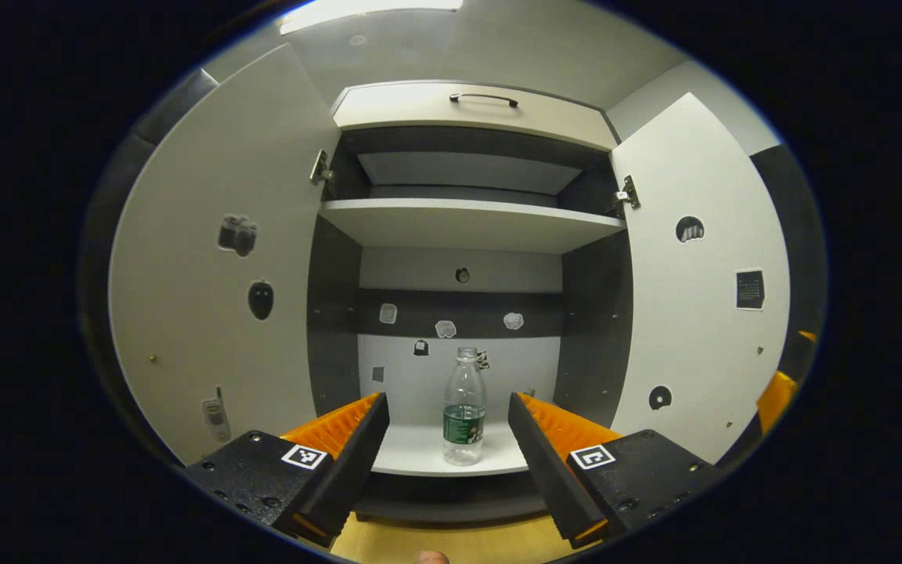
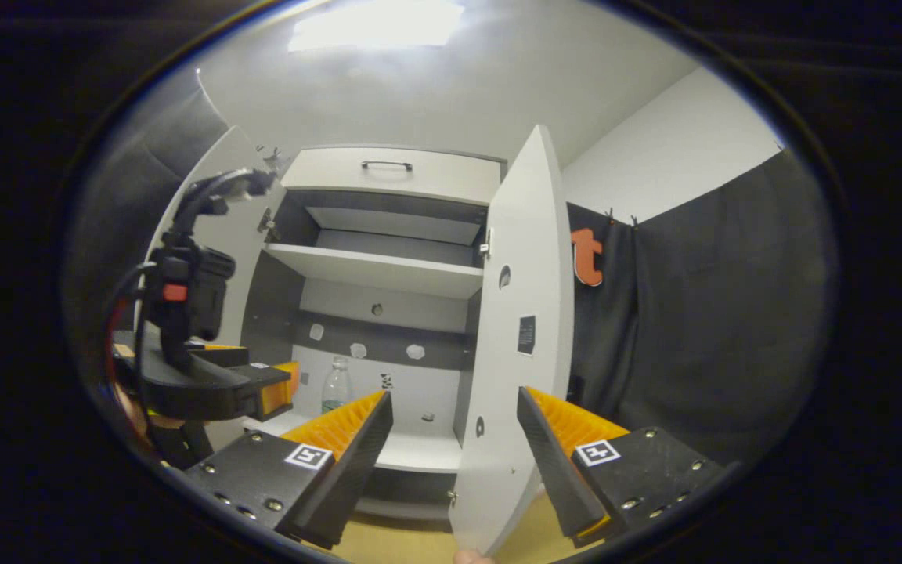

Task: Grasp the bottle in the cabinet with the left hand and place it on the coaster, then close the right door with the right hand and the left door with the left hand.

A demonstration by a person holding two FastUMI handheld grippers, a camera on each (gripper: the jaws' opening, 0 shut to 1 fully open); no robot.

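Observation:
A clear plastic bottle (image 1: 464, 409) with a green label stands upright on the cabinet's lower shelf (image 1: 420, 454), both doors swung wide. My left gripper (image 1: 448, 413) is open in front of the shelf, its jaws framing the bottle from a distance without touching it. In the right gripper view the bottle (image 2: 336, 387) shows at the shelf's left, with the left gripper (image 2: 267, 388) just left of it. My right gripper (image 2: 455, 411) is open; the right door's (image 2: 517, 345) edge stands between its fingers, farther off and untouched.
The left door (image 1: 208, 266) and right door (image 1: 694, 290) carry small stickers. An upper shelf (image 1: 467, 223) and a handled drawer front (image 1: 474, 106) sit above. A wooden tabletop (image 1: 451, 544) lies below the cabinet. Black cloth (image 2: 701, 329) hangs to the right.

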